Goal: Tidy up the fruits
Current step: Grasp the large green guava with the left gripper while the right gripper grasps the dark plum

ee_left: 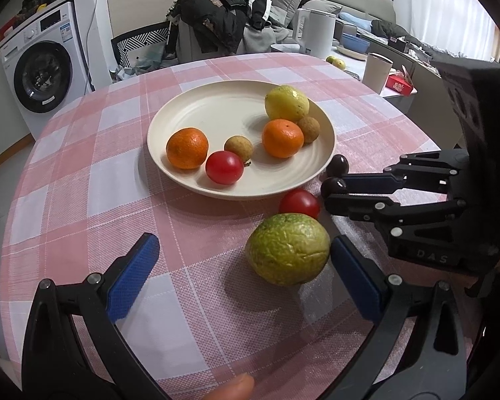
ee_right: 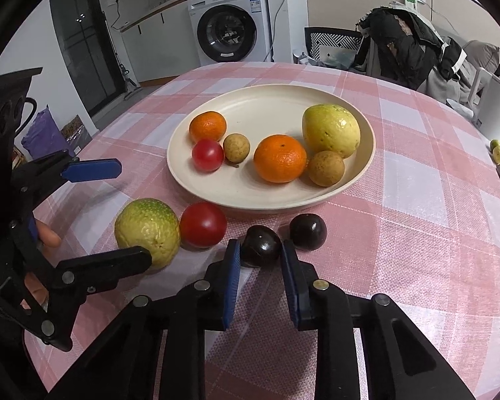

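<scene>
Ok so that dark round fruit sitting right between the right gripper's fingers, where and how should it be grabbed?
Grip the nearer dark fruit across its widest middle, coming low from the near table edge as the right gripper already does. It is smooth and round, so a high pinch would likely slip. The tomato and second dark fruit leave room either side.

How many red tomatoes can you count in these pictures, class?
2. One tomato lies on the plate, beside an orange. The other tomato sits on the tablecloth, between the green fruit and the dark fruits. None seems hidden.
</scene>
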`<state>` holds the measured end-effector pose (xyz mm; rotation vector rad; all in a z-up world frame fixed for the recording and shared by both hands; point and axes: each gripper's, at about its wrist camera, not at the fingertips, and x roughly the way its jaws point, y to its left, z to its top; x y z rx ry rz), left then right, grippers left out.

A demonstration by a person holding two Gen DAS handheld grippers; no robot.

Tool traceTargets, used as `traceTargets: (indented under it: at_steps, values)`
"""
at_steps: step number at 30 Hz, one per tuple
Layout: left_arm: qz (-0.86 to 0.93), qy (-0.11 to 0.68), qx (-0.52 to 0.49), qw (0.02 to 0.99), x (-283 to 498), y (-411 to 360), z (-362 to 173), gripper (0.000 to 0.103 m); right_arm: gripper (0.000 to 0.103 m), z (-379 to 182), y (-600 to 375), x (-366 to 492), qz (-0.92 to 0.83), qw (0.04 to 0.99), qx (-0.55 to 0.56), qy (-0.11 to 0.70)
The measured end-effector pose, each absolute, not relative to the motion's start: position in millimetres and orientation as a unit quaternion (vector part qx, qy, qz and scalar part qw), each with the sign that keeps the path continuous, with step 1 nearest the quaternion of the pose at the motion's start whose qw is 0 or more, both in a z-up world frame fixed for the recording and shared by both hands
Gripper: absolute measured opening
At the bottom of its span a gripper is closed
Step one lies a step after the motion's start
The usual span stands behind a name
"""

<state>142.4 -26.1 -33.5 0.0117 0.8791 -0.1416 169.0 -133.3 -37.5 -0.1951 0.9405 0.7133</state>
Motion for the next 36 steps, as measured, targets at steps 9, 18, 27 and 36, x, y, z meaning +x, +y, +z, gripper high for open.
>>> traceTargets:
  at_steps: [9, 18, 27, 36]
  values:
    - [-0.079, 0.428, 0.003, 0.9, 139.8, -27.1, -31.4, 0.1, 0.025, -18.4, -144.2, 162.4, 0.353, 0.835, -0.066, 0.417]
    - [-0.105, 0.441, 0.026, 0.891, 139.4, -39.8, -39.2, 0.063, 0.025, -14.1, -145.6, 160.2, 0.354, 0.837, -0.061, 0.413]
    - [-0.118, 0.442, 0.022, 0.889, 139.7, -40.3, -43.5, 0.048, 0.025, -13.1, -148.2, 161.2, 0.351, 0.839, -0.059, 0.411]
    - [-0.107, 0.409, -0.004, 0.906, 135.7, -29.0, -26.0, 0.048, 0.025, -8.8, -151.5, 162.4, 0.349, 0.844, -0.053, 0.404]
